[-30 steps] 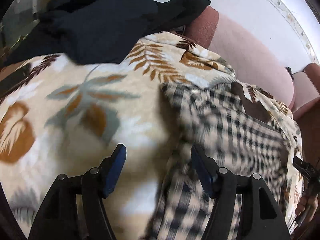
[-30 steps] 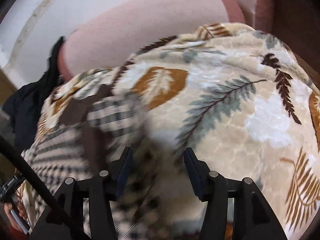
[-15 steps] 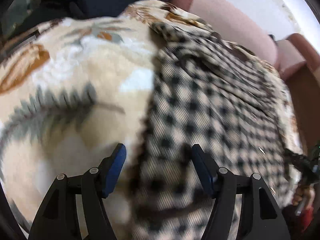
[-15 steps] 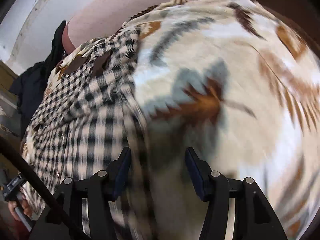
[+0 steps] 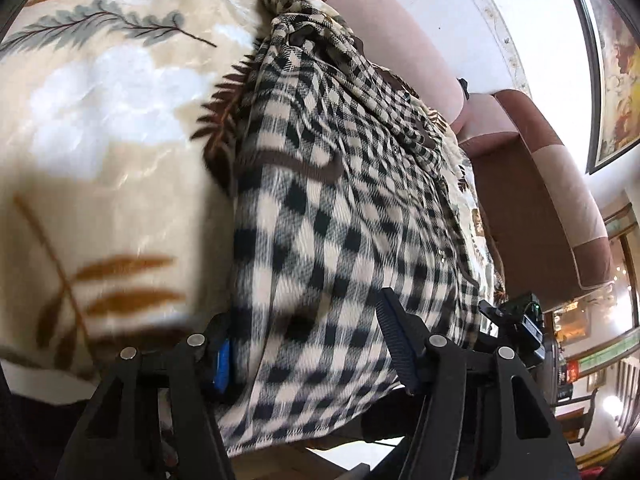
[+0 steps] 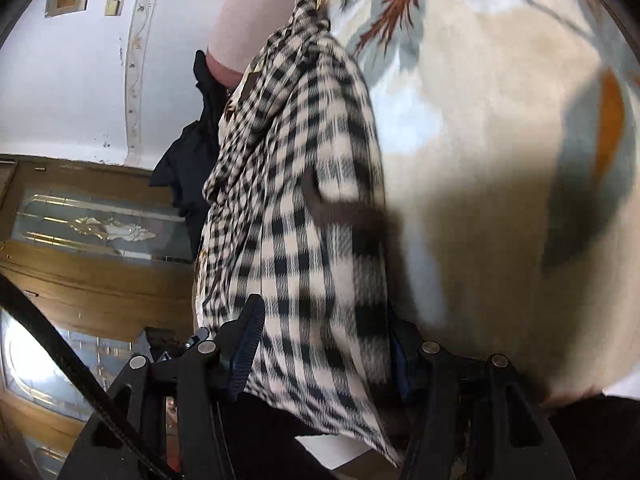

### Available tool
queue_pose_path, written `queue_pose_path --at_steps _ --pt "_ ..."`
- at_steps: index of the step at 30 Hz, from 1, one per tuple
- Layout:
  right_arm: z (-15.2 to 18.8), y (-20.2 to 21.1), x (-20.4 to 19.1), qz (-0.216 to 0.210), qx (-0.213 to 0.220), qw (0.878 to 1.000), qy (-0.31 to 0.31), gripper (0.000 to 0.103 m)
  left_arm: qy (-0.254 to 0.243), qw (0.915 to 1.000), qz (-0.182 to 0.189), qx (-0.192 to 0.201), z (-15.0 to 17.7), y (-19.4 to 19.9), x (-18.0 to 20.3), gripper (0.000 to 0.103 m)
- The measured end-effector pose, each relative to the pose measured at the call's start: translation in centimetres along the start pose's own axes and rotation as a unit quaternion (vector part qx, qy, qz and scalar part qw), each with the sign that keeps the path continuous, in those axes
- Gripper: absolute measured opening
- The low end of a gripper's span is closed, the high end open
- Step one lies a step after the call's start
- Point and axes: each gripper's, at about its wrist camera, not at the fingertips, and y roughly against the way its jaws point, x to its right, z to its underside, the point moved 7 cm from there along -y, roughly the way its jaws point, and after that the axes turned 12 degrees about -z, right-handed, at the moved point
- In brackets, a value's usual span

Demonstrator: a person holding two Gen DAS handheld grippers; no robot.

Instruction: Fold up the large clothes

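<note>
The checked shirt (image 5: 320, 216) is matt woven cloth, the leaf-print blanket (image 5: 100, 120) beneath it a plush fleece with a soft sheen, the sofa (image 5: 532, 184) at far right matt velvety upholstery, and the door (image 6: 80, 264) at left glossy varnished wood.

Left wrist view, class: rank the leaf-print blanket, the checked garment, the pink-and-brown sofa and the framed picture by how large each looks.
1. leaf-print blanket and checked garment: too alike to rank, both near the camera.
3. pink-and-brown sofa.
4. framed picture, partly cut off.
</note>
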Motion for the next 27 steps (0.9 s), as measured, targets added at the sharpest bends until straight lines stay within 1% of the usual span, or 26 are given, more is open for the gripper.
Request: queue_pose_path --at_steps 3,5,7,8,10,14,15,16,17,18,19,20,21,22,25,27 --pt "1.8 -0.5 -0.1 -0.001 -0.007 1.000 0.007 0.060 -0.017 0.9993 -0.026 0.019 0.6 0.1 0.4 0.060" --pt "2.9 -0.8 -0.4 0.009 -0.008 1.000 0.020 0.057 -0.022 0.9985 -0.038 0.034 0.7 -0.1 0.8 0.062" --pt "2.9 -0.6 -0.8 0.017 -0.011 0.999 0.030 0.057 -0.024 0.9981 -0.041 0.040 1.0 -0.1 1.1 0.071" --pt "3.2 -0.6 -0.9 0.020 -0.010 0.999 0.032 0.057 -0.024 0.9977 -0.044 0.045 1.2 -0.1 1.3 0.073" --pt "4.0 -0.7 -0.9 0.025 -0.010 0.999 0.033 0.056 -0.022 0.9971 -0.046 0.056 1.4 -0.2 1.5 0.079" --pt "5.3 -0.8 -0.6 0.026 -0.006 1.000 0.014 0.053 -0.025 0.9954 -0.069 0.061 1.8 -0.6 1.8 0.080" --pt "5.6 -0.9 -0.5 0.029 -0.006 1.000 0.011 0.053 -0.029 0.9951 -0.075 0.059 2.0 -0.6 1.9 0.077" --pt "5.7 -1.3 -0.4 0.032 -0.006 0.999 0.009 0.051 -0.032 0.9944 -0.084 0.057 2.2 -0.5 1.9 0.060" --pt "6.0 -1.4 -0.2 0.044 -0.008 0.999 0.011 0.044 -0.036 0.9924 -0.104 0.055 2.4 -0.6 1.8 0.048" --pt "6.0 -1.6 -0.2 0.057 -0.009 0.998 0.014 0.030 -0.041 0.9880 -0.139 0.055 2.5 -0.5 1.3 0.024" --pt "6.1 -1.5 -0.1 0.075 -0.011 0.997 0.020 0.024 -0.036 0.9876 -0.143 0.054 2.5 -0.3 1.0 0.014" --pt "6.1 -1.4 -0.1 0.081 -0.012 0.996 0.022 0.014 -0.021 0.9907 -0.124 0.050 2.6 0.1 0.7 0.011" --pt "6.2 -1.0 -0.4 0.081 -0.010 0.996 0.024 0.012 0.001 0.9940 -0.099 0.048 2.8 0.8 0.4 0.008" --pt "6.2 -0.7 -0.8 0.080 -0.008 0.996 0.028 0.011 0.012 0.9952 -0.084 0.048 3.0 1.5 0.1 0.007" --pt "6.8 0.8 -2.6 0.070 -0.010 0.996 0.053 0.010 0.018 0.9953 -0.075 0.059 3.9 3.7 -0.1 0.006" --pt "7.5 1.3 -3.6 0.064 -0.020 0.996 0.066 0.009 0.026 0.9962 -0.059 0.059 4.4 4.7 -0.3 0.006"
